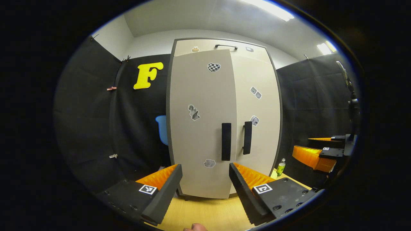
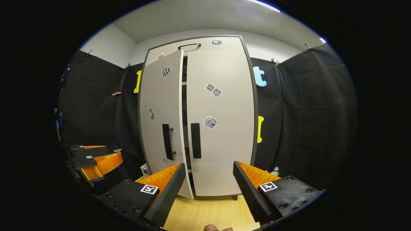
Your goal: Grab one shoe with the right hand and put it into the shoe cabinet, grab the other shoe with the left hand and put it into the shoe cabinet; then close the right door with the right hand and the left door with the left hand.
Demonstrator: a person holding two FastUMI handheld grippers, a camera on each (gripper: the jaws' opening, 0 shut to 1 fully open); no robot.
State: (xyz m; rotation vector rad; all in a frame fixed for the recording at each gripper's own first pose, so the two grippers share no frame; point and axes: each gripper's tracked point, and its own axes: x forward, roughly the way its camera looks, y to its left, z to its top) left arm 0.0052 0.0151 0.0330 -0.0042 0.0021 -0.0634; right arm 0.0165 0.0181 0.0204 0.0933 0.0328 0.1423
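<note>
The tall beige shoe cabinet with two doors (image 2: 199,112) stands at the far edge of the light wooden floor (image 2: 205,211). Its stickers are too small to read. The right door (image 2: 221,128) is closed; the left door (image 2: 162,118) stands ajar, with a dark gap between them. The left gripper (image 1: 205,189) and the right gripper (image 2: 208,189) both have released jaws, holding nothing, with bare floor before the cabinet. A small green bottle (image 1: 281,166) stands by the cabinet's right side.

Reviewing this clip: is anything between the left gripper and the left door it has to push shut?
Nothing visible stands in the way. The left gripper is open and faces the left door, which stands ajar, swung out past the closed right door. Only bare table lies between them.
</note>
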